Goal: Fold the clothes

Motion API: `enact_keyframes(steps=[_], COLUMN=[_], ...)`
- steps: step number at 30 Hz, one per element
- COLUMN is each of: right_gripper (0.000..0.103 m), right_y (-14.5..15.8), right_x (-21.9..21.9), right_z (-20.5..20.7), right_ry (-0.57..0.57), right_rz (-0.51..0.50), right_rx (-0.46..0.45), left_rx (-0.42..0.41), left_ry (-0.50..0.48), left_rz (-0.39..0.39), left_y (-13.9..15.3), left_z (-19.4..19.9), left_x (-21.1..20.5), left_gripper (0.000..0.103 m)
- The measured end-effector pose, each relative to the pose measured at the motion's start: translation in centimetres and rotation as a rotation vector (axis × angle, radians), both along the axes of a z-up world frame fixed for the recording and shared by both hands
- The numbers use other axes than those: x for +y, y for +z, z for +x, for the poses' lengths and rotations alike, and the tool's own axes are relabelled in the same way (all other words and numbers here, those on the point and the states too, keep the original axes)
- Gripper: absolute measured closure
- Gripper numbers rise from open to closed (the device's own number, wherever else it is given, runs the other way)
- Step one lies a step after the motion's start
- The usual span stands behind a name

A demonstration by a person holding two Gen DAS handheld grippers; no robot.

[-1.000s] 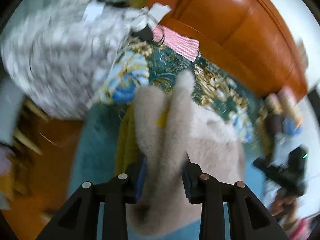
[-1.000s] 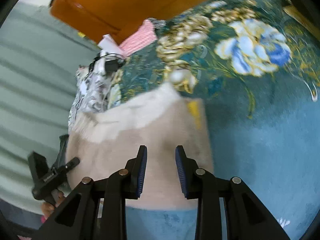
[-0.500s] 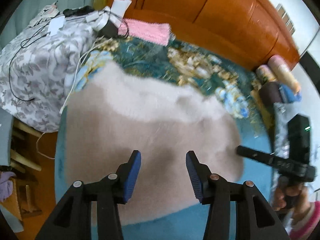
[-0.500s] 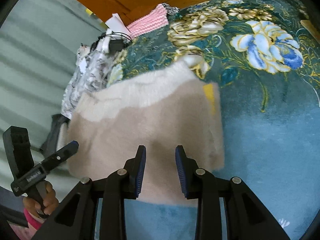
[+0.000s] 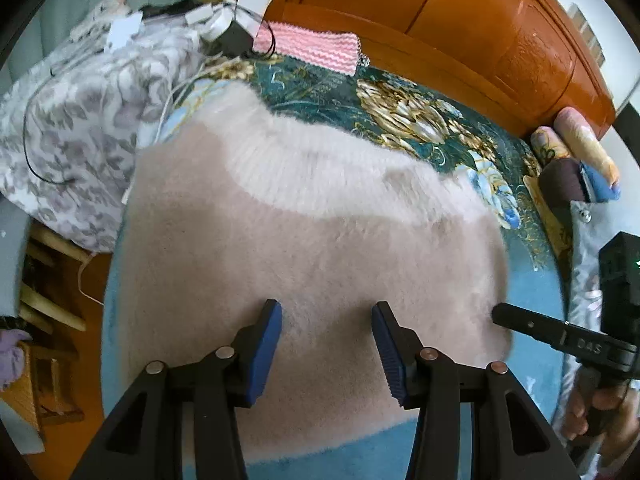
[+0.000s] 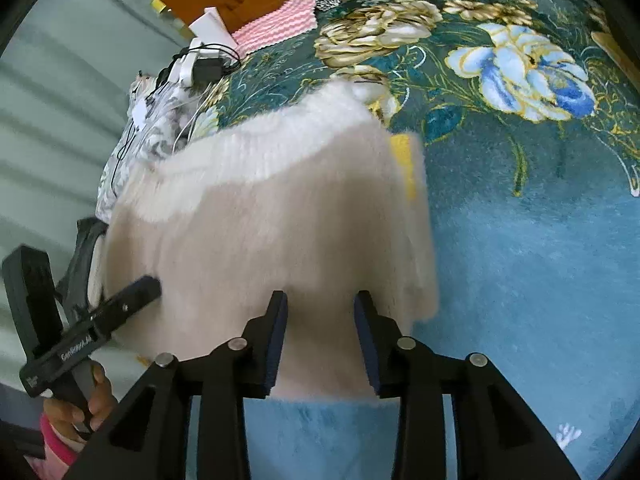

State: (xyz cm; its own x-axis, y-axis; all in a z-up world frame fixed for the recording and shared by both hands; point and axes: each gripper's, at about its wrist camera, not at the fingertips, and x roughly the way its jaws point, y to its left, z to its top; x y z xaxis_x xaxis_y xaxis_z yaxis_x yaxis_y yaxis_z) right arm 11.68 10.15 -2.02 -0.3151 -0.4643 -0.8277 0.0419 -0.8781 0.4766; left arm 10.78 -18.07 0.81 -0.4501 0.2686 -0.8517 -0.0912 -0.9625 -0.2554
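Fluffy beige sweater [image 5: 312, 240] spread flat on the bed, over a teal flowered blanket [image 5: 420, 120]; paler ribbed band across its far side, toward the wooden headboard [image 5: 460, 28]. A strip of yellow [image 6: 404, 160] showing at the sweater's right edge in the right wrist view.

Left hand-held gripper [image 5: 326, 336] over the near part of the sweater, jaws spread wide, blue pads facing each other, nothing pinched between them. Right hand-held gripper [image 6: 320, 328] likewise over the sweater's near edge, toward its right corner, jaws apart and holding nothing. Cannot tell whether either set of fingertips touches the fabric.

Seen from the left wrist camera, the right hand-held gripper's black finger [image 5: 532, 326] at the sweater's right edge, with the person's hand [image 5: 600, 412] on the grip below it. Seen from the right wrist camera, the left hand-held gripper's finger [image 6: 128, 296] at the sweater's left edge, hand [image 6: 80, 404] and a pink cuff beneath.

Beyond the sweater's far left corner, a grey leaf-patterned quilt [image 5: 80, 120] with cables and chargers [image 5: 228, 28] on top. Beside those, against the headboard, a pink zigzag cloth [image 5: 308, 46]. Beyond the sweater's far right corner, rolled fabrics [image 5: 576, 156] stacked at the blanket's edge.
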Motion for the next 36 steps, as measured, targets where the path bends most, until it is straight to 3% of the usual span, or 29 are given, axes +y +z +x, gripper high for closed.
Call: enact_keyframes(steps=[6, 17, 24, 27, 29, 32, 36], right_gripper=[0.057, 0.054, 0.049, 0.047, 0.046, 0.045, 0.033], right_y=[-0.3, -1.7, -2.9, -3.0, -3.1, -3.3, -3.6], right_x=[-0.1, -0.5, -0.3, -0.5, -0.7, -1.2, -1.8], right_z=[2.8, 6.3, 7.3, 7.2, 7.2, 7.4, 7.5], right_ry=[-0.032, -0.032, -0.032, -0.023, -0.012, 0.013, 0.045], right_rz=[-0.035, 0.011, 0.066, 0.103, 0.138, 0.187, 0.245], right_rx=[0.032, 0.038, 0.023, 0.038, 0.056, 0.092, 0.134], left_rx=[0.039, 0.102, 0.072, 0.01, -0.023, -0.012, 0.029], left_ry=[0.014, 0.009, 0.036, 0.105, 0.154, 0.196, 0.201], left_rz=[-0.035, -0.143, -0.165, -0.123, -0.107, -0.149, -0.19], left_y=[0.4, 0.3, -2.3, -4.3, -5.7, -7.0, -8.1], left_z=[2.9, 8.1, 10.0, 9.2, 8.7, 8.3, 7.9], left_x=[1.0, 3.1, 4.9, 4.5, 4.2, 4.2, 5.0], left_gripper=[0.051, 0.051, 0.051, 0.05, 0.047, 0.035, 0.022])
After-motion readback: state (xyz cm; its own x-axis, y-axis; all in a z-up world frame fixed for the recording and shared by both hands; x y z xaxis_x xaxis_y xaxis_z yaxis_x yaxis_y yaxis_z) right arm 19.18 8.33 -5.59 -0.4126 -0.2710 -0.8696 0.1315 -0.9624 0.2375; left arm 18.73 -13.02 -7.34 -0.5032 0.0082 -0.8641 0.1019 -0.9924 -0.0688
